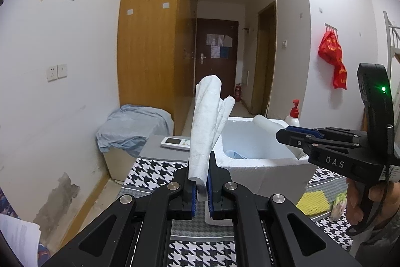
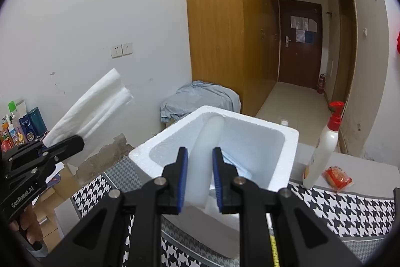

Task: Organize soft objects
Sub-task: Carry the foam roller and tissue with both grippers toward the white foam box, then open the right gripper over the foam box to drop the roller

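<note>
My left gripper (image 1: 200, 168) is shut on a folded white cloth (image 1: 207, 121) that stands up from the jaws, held in the air left of a white foam box (image 1: 262, 167). It also shows in the right wrist view (image 2: 62, 144) with the cloth (image 2: 92, 104). My right gripper (image 2: 200, 167) is closed around a soft white foam roll (image 2: 203, 154) whose far end leans into the foam box (image 2: 175, 139). The right gripper also shows in the left wrist view (image 1: 282, 135) with the roll (image 1: 265, 123) over the box. Something light blue lies inside the box (image 2: 237, 167).
A houndstooth cloth (image 2: 350, 207) covers the table. A pump bottle (image 2: 322, 149) and a red snack packet (image 2: 337, 178) stand right of the box. A remote (image 1: 176, 143), a yellow mesh item (image 1: 313, 203), a blue-draped bin (image 1: 132, 126) and a wardrobe (image 1: 152, 41) are around.
</note>
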`<action>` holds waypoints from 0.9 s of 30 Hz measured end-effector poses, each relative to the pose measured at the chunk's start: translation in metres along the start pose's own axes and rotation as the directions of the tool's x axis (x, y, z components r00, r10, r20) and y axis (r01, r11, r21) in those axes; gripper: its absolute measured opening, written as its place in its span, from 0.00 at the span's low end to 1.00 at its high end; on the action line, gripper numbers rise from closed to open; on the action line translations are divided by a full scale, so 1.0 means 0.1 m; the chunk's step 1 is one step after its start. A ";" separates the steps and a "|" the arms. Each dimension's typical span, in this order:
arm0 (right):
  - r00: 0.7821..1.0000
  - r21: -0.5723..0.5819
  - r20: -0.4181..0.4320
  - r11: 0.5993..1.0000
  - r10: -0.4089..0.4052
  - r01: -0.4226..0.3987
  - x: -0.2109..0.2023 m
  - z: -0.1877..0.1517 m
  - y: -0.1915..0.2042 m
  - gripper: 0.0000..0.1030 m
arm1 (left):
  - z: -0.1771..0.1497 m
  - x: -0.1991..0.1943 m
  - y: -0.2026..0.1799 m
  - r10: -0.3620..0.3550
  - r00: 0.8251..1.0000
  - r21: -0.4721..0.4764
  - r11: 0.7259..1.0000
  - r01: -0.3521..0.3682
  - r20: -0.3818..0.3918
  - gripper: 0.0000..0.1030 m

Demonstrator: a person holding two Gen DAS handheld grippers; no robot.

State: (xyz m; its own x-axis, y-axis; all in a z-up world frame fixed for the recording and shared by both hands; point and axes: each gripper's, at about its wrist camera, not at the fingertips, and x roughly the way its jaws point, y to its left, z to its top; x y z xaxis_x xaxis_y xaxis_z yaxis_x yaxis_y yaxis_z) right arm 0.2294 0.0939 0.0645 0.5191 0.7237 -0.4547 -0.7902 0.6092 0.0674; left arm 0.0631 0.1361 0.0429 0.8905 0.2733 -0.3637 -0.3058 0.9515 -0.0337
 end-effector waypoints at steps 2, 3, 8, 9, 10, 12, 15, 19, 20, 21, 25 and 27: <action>1.000 0.003 0.003 1.000 -0.001 0.001 0.01 0.01 0.00 0.21 | -0.01 -0.01 0.00 0.000 1.000 0.000 1.000 0.000 0.000 0.07; 1.000 0.006 0.002 1.000 -0.002 0.002 0.03 0.02 -0.01 0.21 | -0.01 0.00 0.00 -0.002 1.000 0.001 1.000 0.002 -0.001 0.07; 1.000 0.022 0.013 1.000 -0.004 0.003 0.01 0.02 -0.03 0.33 | -0.02 -0.03 0.03 -0.001 1.000 0.001 1.000 0.001 0.002 0.07; 1.000 0.024 0.022 1.000 -0.007 0.007 0.00 0.02 -0.04 0.43 | -0.02 -0.03 0.04 0.000 1.000 0.000 1.000 0.000 0.003 0.07; 1.000 0.025 0.030 1.000 -0.008 0.007 -0.02 0.02 -0.04 0.63 | -0.02 -0.03 0.04 0.000 1.000 0.000 1.000 0.000 0.003 0.07; 0.998 0.030 0.054 0.999 -0.026 0.024 -0.08 0.02 -0.04 0.83 | -0.01 -0.03 0.04 -0.001 1.000 -0.001 1.000 0.001 0.003 0.07; 0.996 0.024 0.082 1.000 -0.018 0.016 -0.16 0.02 -0.04 0.85 | -0.01 -0.03 0.04 -0.002 1.000 -0.002 1.000 0.002 0.004 0.07; 0.997 0.034 0.079 0.999 -0.012 0.009 -0.21 0.02 -0.07 0.85 | 0.00 -0.03 0.02 -0.006 1.000 0.000 1.000 0.006 0.006 0.07; 0.997 0.037 0.077 0.999 -0.013 0.010 -0.21 0.02 -0.08 0.85 | 0.01 -0.03 0.02 -0.008 1.000 0.001 1.000 0.008 0.006 0.07; 0.997 0.039 0.076 0.999 -0.013 0.010 -0.22 0.02 -0.09 0.85 | 0.01 -0.03 0.01 -0.011 1.000 0.003 1.000 0.011 0.006 0.07; 0.997 0.031 0.079 0.999 -0.024 0.022 -0.29 -0.01 -0.11 0.85 | 0.01 0.00 -0.02 -0.022 1.000 0.009 1.000 0.022 0.004 0.07; 0.996 0.026 0.082 0.999 -0.030 0.027 -0.34 -0.02 -0.12 0.85 | 0.03 0.01 -0.05 -0.030 1.000 0.013 0.999 0.030 0.004 0.07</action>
State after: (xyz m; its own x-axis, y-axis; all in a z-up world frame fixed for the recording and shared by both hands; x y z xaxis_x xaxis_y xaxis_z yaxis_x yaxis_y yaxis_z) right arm 0.2211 0.0613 0.0775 0.5673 0.7296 -0.3818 -0.7667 0.6372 0.0783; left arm 0.0668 0.1318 0.0456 0.9007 0.2449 -0.3589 -0.2744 0.9611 -0.0327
